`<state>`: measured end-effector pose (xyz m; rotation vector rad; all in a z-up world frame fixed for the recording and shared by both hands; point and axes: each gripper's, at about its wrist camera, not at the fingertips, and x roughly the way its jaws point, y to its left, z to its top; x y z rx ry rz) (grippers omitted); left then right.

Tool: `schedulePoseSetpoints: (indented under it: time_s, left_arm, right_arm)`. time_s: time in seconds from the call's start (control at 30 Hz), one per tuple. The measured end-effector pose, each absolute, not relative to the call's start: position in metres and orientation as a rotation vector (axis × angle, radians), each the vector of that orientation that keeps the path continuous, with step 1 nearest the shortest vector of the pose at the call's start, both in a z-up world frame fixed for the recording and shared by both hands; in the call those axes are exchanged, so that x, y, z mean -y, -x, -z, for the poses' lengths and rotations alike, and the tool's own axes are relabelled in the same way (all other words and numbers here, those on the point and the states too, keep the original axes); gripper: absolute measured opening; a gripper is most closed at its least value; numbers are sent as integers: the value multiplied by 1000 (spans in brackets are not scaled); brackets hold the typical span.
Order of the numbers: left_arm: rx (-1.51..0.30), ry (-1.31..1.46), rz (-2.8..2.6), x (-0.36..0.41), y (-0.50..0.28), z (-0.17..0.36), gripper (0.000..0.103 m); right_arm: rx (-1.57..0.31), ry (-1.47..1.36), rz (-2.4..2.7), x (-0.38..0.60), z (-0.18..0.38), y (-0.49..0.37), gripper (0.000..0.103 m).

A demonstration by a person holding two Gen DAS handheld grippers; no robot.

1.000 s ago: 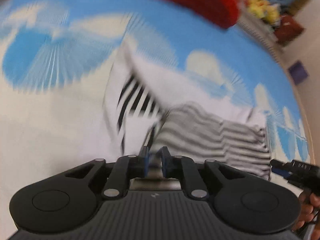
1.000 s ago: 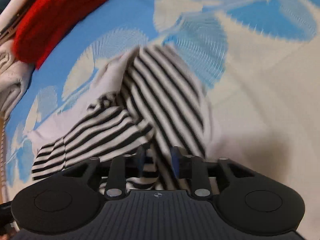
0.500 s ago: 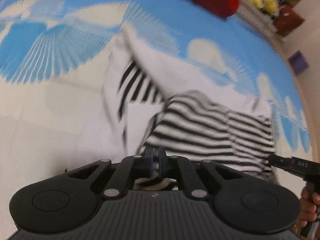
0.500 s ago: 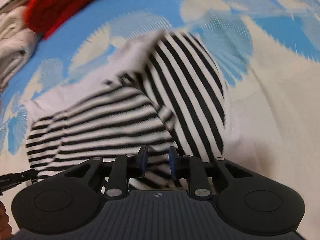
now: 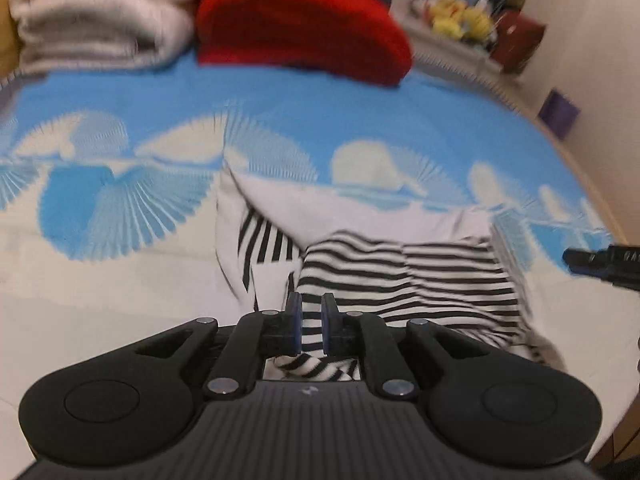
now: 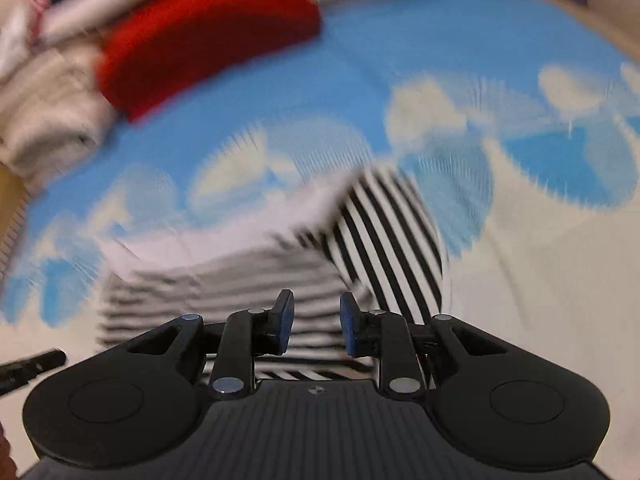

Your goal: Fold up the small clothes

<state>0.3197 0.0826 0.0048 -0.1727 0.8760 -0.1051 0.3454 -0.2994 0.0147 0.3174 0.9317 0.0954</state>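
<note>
My left hand-held gripper [image 5: 311, 322] is nearly closed, pinching a fold of the black-and-white striped garment [image 5: 404, 280]; its jaws have just eased slightly apart with the fabric between them. My right hand-held gripper [image 6: 316, 326] stands partly open across the same garment's striped edge [image 6: 384, 240]; fabric lies between the pads, but I cannot tell whether they press on it. The garment lies on the blue-and-cream bedspread [image 5: 120, 220], toward its near edge. A red folded item [image 5: 300, 24] and a cream folded blanket [image 5: 100, 16] sit at the far edge.
</note>
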Motion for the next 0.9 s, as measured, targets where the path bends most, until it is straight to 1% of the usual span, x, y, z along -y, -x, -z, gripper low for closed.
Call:
schedulePoseSetpoints:
  time_s: [0.13, 0.2, 0.27, 0.33, 0.43, 0.57, 0.6, 0.63, 0.67, 0.7, 0.73, 0.77, 0.8, 0.87, 0.9]
  left_arm:
    - [-803, 160, 110, -85, -265, -45, 10]
    - [-778, 172, 120, -88, -230, -55, 14]
    - [-760, 172, 124, -90, -193, -57, 21]
    - [-747, 160, 112, -91, -159, -49, 22]
    - [-711, 131, 61, -89, -112, -19, 22]
    - [-785, 90, 13, -84, -91, 21, 22]
    - [-795, 102, 7, -85, -92, 25, 22]
    - [-807, 116, 10, -85, -93, 27, 22]
    - [-812, 130, 18, -86, -95, 29, 22]
    - [-811, 142, 26, -86, -94, 28, 23]
    - [-811, 145, 25, -87, -95, 29, 28]
    - [-813, 145, 17, -87, -94, 30, 37]
    - [-821, 146, 7, -88, -94, 32, 41]
    - [-846, 167, -15, -89, -96, 36, 59]
    - [-860, 185, -31, -91, -98, 38, 65]
  right_arm:
    - [-757, -359, -130, 308, -72, -291, 29]
    - [-695, -348, -151, 313, -91, -262, 35]
    - [-637, -318, -152, 319, -102, -224, 38]
    - [-601, -293, -133, 327, -103, -189, 41]
    - [-568, -273, -66, 341, -91, -142, 42]
    - [-614, -289, 21, 359, -42, -99, 42]
    - [-644, -287, 45, 361, -29, -91, 42]
    - [-712, -297, 87, 364, -17, -91, 42]
    - [-751, -346, 104, 369, -10, -91, 42]
    - [-754, -390, 88, 374, -7, -90, 42]
    - [-766, -408, 81, 375, -3, -93, 41]
    - [-778, -393, 99, 375, 0, -96, 41]
    - [-786, -376, 117, 374, 3, -99, 41]
    - [-828, -367, 117, 373, 12, -105, 42]
    - [-861, -379, 102, 373, 20, -103, 43]
